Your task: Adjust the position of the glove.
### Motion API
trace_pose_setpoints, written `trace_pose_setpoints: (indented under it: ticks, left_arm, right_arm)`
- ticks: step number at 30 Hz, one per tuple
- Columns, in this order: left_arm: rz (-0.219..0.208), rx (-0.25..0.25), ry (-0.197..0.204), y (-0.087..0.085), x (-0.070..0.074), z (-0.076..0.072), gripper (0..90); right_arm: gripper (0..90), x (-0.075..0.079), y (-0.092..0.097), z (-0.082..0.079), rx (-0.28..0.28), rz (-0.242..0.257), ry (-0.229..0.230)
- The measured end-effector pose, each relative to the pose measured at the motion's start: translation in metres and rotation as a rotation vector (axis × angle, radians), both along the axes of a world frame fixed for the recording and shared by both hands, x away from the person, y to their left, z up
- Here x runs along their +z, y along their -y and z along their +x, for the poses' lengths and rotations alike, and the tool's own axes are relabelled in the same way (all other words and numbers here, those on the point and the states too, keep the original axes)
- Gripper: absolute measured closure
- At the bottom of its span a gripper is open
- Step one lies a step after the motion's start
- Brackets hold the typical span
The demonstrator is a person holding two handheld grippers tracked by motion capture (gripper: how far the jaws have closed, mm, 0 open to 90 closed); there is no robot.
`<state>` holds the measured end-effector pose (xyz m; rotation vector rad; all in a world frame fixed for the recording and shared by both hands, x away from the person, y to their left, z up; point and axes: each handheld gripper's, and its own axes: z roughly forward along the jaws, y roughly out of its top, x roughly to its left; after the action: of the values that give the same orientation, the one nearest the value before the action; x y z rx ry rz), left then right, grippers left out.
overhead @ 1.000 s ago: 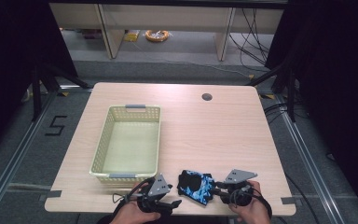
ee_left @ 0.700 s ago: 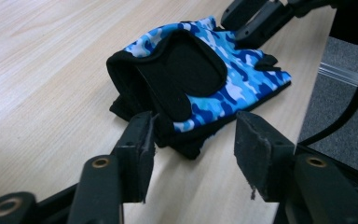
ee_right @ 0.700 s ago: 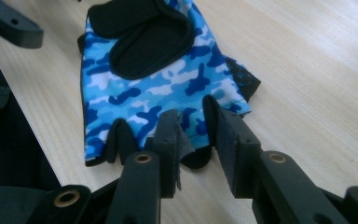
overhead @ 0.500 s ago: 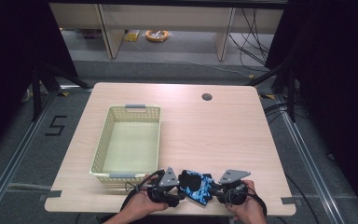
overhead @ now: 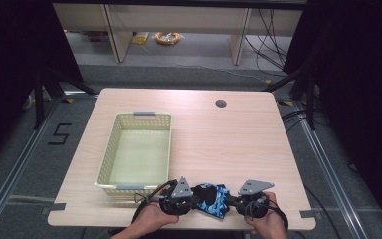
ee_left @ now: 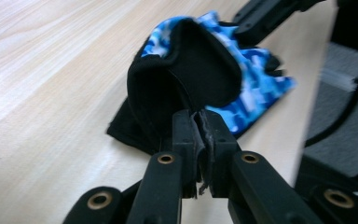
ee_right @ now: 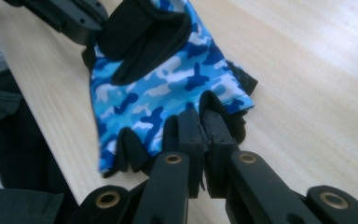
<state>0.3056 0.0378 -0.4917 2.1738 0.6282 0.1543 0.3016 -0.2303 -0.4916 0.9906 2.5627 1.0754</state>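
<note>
Closed in from both sides since earlier: left gripper (overhead: 195, 202) pinching glove (overhead: 212, 199) cuff, right gripper (overhead: 230, 201) pinching finger end. Camouflage print clearest in gripper views. Basket (overhead: 108, 158) beyond jaws, bare inside.

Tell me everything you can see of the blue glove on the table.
The glove is fingerless, of soft fabric with a blue, white and dark blue camouflage pattern and black trim and wrist strap. It lies at the near edge of the table, right of the basket, its cuff raised open. The left gripper has just closed on the black cuff edge; the right gripper has just closed on the finger end, so it is pinched from both sides.
</note>
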Motion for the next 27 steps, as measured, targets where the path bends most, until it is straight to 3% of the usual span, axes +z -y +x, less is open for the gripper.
trace_pose_setpoints:
  ticks: [1,4,5,7,9,11,13,14,17,18,20,21,24,25,27]
  left_arm:
    - [0.007,-0.026,0.015,-0.002,0.003,-0.002,84.9]
    - [-0.066,-0.005,-0.036,-0.002,0.009,-0.011,85.0]
    - [-0.052,-0.021,-0.024,-0.003,0.01,-0.011,85.0]
    - [-0.081,-0.015,-0.053,-0.001,0.009,-0.015,84.9]
    - [-0.071,-0.016,-0.049,0.001,0.007,-0.013,84.4]
    - [-0.061,-0.011,-0.047,0.001,0.003,-0.008,84.3]
    - [-0.072,0.012,-0.105,0.0,-0.004,-0.002,84.1]
    - [-0.054,0.002,-0.099,-0.001,-0.007,0.001,83.9]
    - [-0.059,0.024,-0.139,-0.002,-0.015,0.001,82.6]
    - [-0.043,0.014,-0.124,-0.003,-0.015,0.002,81.6]
    - [-0.052,0.014,-0.126,-0.002,-0.013,0.002,77.7]
    - [-0.065,0.022,-0.145,-0.001,-0.013,0.0,75.3]
    - [-0.065,0.008,-0.146,-0.003,-0.012,-0.001,69.3]
    - [-0.067,0.003,-0.142,-0.004,-0.011,-0.002,68.2]
    - [-0.078,0.017,-0.149,-0.008,-0.009,-0.004,64.0]
  right_arm:
    - [88.5,0.003,0.0,0.0,0.003,0.003,0.007]
    - [88.5,0.014,-0.001,0.0,0.004,0.004,0.034]
    - [88.5,0.018,-0.001,0.0,0.009,-0.003,0.048]
    - [88.5,0.023,-0.003,0.001,0.018,-0.021,0.066]
    - [88.5,0.026,-0.007,0.005,0.031,-0.061,0.078]
    - [88.5,0.023,-0.01,0.009,0.02,-0.077,0.075]
    - [88.5,0.019,-0.012,0.014,0.021,-0.091,0.064]
    - [88.4,0.016,-0.012,0.016,0.017,-0.095,0.059]
    - [87.9,0.007,-0.01,0.02,0.012,-0.098,0.015]
    - [87.3,0.004,-0.01,0.02,0.006,-0.091,0.017]
    - [85.9,0.001,-0.01,0.019,0.01,-0.104,-0.011]
    - [84.5,-0.002,-0.011,0.019,-0.001,-0.099,-0.002]
    - [80.1,-0.001,-0.01,0.02,-0.003,-0.1,-0.006]
    - [78.7,-0.001,-0.009,0.02,-0.017,-0.084,0.015]
    - [73.4,0.002,-0.007,0.019,-0.043,-0.065,0.014]
